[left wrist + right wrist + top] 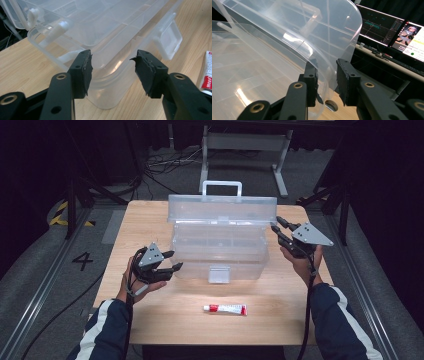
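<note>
Clear plastic storage box [219,251] with white handle, lid raised upright at back. Just right of spread left claw [169,260], corner between jaws, untouched. Lid's edge [342,45] between slightly parted right claw [326,75]; contact unclear.

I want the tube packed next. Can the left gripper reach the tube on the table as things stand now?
Probably yes. The left gripper is open beside the clear box, and the tube lies on bare table in front of the box, with nothing between them.
</note>
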Demonstrator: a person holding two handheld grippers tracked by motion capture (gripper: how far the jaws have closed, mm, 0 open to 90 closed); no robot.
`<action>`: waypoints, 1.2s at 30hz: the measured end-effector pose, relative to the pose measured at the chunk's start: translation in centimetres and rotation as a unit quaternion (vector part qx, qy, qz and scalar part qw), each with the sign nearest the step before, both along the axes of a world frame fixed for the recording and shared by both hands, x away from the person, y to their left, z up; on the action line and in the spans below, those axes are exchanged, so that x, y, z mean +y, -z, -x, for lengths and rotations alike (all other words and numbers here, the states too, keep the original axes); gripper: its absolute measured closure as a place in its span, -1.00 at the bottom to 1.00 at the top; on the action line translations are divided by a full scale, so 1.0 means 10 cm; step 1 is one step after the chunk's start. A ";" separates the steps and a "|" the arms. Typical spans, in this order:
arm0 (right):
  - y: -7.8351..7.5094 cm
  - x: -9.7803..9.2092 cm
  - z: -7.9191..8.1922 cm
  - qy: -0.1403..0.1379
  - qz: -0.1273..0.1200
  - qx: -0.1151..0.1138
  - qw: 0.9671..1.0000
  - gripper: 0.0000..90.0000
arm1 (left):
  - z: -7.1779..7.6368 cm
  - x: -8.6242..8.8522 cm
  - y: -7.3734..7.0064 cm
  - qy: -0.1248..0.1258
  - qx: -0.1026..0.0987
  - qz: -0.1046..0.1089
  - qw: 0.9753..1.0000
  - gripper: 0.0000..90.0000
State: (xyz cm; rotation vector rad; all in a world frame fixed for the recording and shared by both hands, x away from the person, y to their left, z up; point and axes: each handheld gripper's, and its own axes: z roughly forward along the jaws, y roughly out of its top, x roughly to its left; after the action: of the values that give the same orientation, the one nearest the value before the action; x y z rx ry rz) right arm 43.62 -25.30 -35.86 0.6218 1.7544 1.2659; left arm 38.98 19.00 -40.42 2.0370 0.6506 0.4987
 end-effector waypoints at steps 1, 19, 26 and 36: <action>-0.01 0.00 -0.01 0.004 -0.002 -0.002 1.000 0.58 | 0.01 0.00 -0.01 0.001 -0.001 -0.003 1.000 0.05; -0.11 0.13 -0.10 0.056 -0.018 -0.020 0.998 0.71 | -0.03 -0.26 0.04 0.056 0.012 -0.024 0.998 0.13; -0.14 0.20 -0.13 0.084 -0.014 -0.032 0.996 0.77 | -0.10 -0.40 0.08 0.070 0.015 -0.038 0.997 0.16; -0.24 0.24 -0.23 0.101 0.002 -0.028 0.994 0.81 | -0.21 -0.46 0.12 0.076 0.027 -0.058 0.995 0.24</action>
State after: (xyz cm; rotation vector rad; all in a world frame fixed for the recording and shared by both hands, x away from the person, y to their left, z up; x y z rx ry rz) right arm 45.96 -22.89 -33.50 0.7341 1.6046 1.1284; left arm 41.04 14.38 -41.65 2.1967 0.5043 0.4012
